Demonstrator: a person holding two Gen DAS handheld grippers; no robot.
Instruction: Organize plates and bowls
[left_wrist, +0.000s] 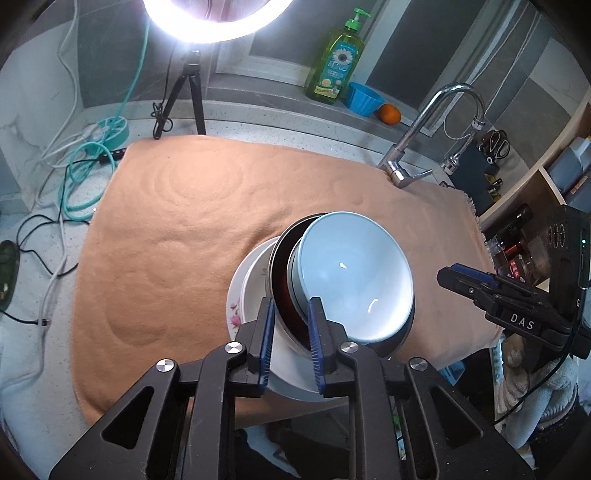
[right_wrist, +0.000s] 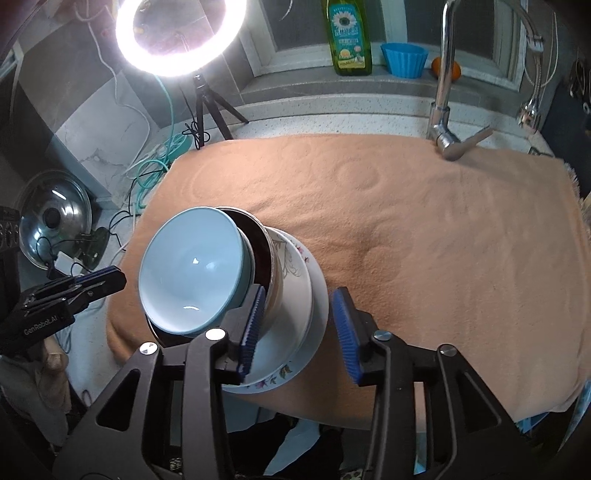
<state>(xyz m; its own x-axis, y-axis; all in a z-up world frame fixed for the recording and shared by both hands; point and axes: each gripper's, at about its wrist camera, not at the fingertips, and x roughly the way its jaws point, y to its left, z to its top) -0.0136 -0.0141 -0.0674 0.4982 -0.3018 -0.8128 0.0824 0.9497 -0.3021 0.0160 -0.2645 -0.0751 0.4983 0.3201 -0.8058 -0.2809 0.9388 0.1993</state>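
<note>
A stack of dishes stands at the near edge of an orange towel (left_wrist: 177, 221) (right_wrist: 424, 221). A light blue bowl (left_wrist: 354, 273) (right_wrist: 192, 266) lies tilted on top, inside a dark metal bowl (left_wrist: 284, 266) (right_wrist: 260, 251), over a white bowl (left_wrist: 255, 280) (right_wrist: 295, 295) and a floral plate (left_wrist: 233, 306) (right_wrist: 273, 380). My left gripper (left_wrist: 291, 332) straddles the rims of the dark and white bowls, fingers close but not clamped. My right gripper (right_wrist: 299, 325) is open around the edge of the white bowl and plate. Each gripper shows in the other's view (left_wrist: 480, 288) (right_wrist: 88, 284).
A faucet (left_wrist: 424, 147) (right_wrist: 443, 110) rises at the towel's far edge. Soap bottle (left_wrist: 336, 55) (right_wrist: 351, 37), blue cup (left_wrist: 364, 98) (right_wrist: 404, 59) and orange (left_wrist: 389, 113) sit on the sill. A ring light (right_wrist: 181, 33) on a tripod, cables (left_wrist: 85, 173) and a pot lid (right_wrist: 55, 218) lie left.
</note>
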